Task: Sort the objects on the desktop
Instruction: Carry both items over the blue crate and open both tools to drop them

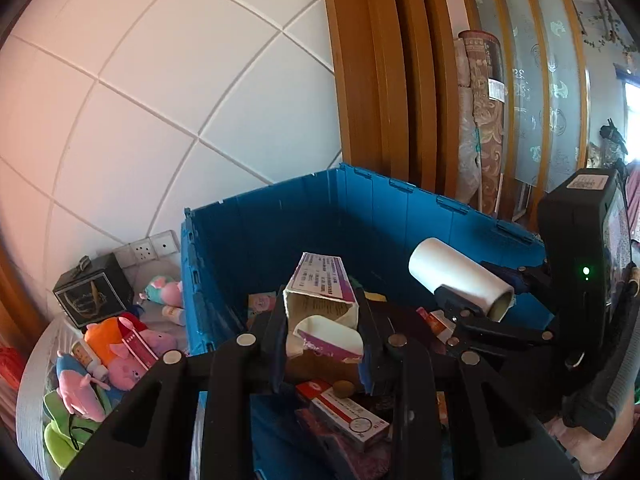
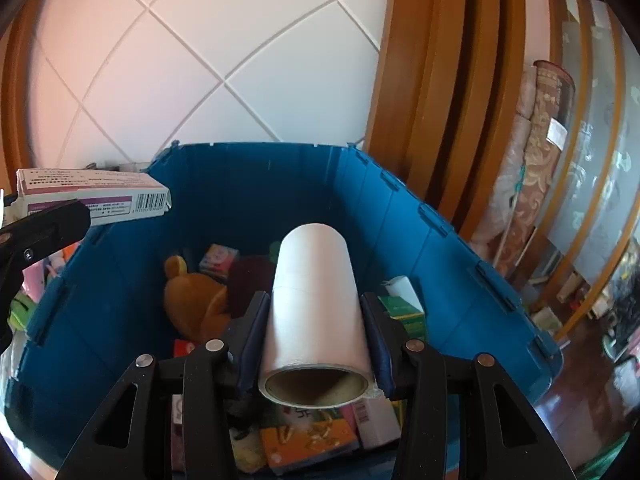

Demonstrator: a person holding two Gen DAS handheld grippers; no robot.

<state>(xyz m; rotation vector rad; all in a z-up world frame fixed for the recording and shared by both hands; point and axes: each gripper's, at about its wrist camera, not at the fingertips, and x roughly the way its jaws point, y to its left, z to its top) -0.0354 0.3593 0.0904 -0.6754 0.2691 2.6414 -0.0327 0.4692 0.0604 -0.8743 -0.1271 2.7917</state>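
My left gripper point(image 1: 322, 320) is shut on an opened white-and-purple carton point(image 1: 320, 292) and holds it above the blue crate point(image 1: 280, 216). The carton also shows at the left of the right wrist view point(image 2: 92, 196). My right gripper point(image 2: 316, 328) is shut on a white paper roll point(image 2: 316, 300) with a cardboard core, held over the crate point(image 2: 460, 280). The roll also shows in the left wrist view point(image 1: 460, 276), to the right of my left gripper. Inside the crate lie a brown plush bear point(image 2: 196, 300), several small boxes point(image 2: 308, 440) and a red-and-white box point(image 1: 344, 412).
Left of the crate, plush toys point(image 1: 116, 356), a glue bottle point(image 1: 90, 358) and a black box point(image 1: 94, 292) lie on a light surface. A tiled wall point(image 1: 160, 100) with sockets point(image 1: 154, 246) stands behind. A wooden door frame point(image 1: 380, 80) and rolled rugs point(image 1: 480, 120) stand at the right.
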